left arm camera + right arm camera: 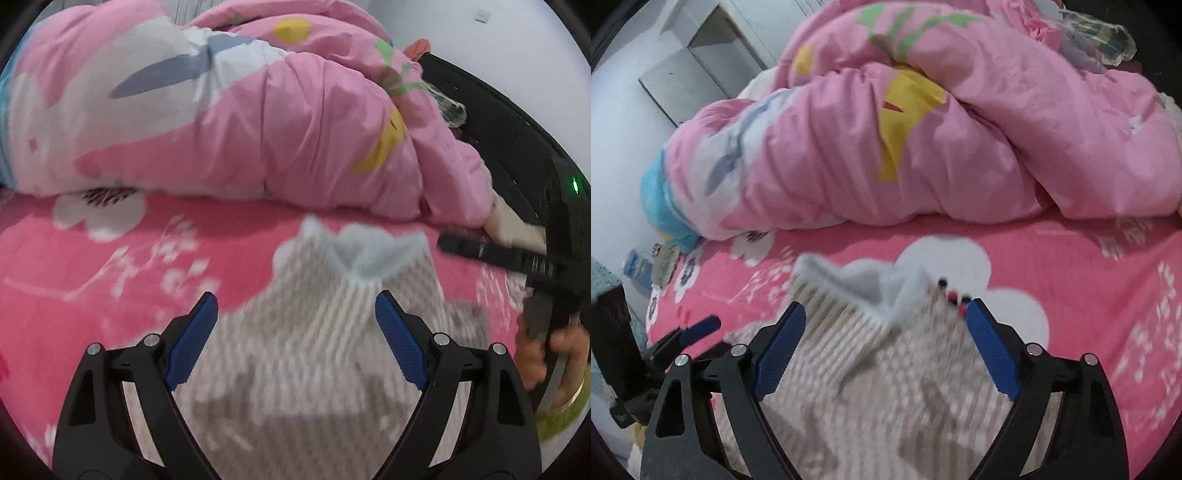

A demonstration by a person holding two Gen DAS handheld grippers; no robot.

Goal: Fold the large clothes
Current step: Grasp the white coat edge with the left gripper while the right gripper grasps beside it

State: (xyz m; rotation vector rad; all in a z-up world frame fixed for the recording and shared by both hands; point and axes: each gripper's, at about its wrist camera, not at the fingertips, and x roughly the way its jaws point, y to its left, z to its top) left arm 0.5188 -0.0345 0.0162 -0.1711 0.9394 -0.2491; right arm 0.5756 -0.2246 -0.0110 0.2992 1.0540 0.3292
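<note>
Left tongs (295, 301) open above striped garment (314, 350).

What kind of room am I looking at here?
Most likely a bedroom: a bed with a pink flowered sheet, a bunched-up pink quilt heaped at its far side, and a beige striped garment laid out on the sheet.

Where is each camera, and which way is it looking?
Left wrist: sits on the left gripper, looking down at the striped garment; its blue fingers show, plus the person's right hand.
Right wrist: sits on the right gripper, looking down likewise; the left gripper shows at left.
Both share: garment, pink bedsheet, pink duvet.
</note>
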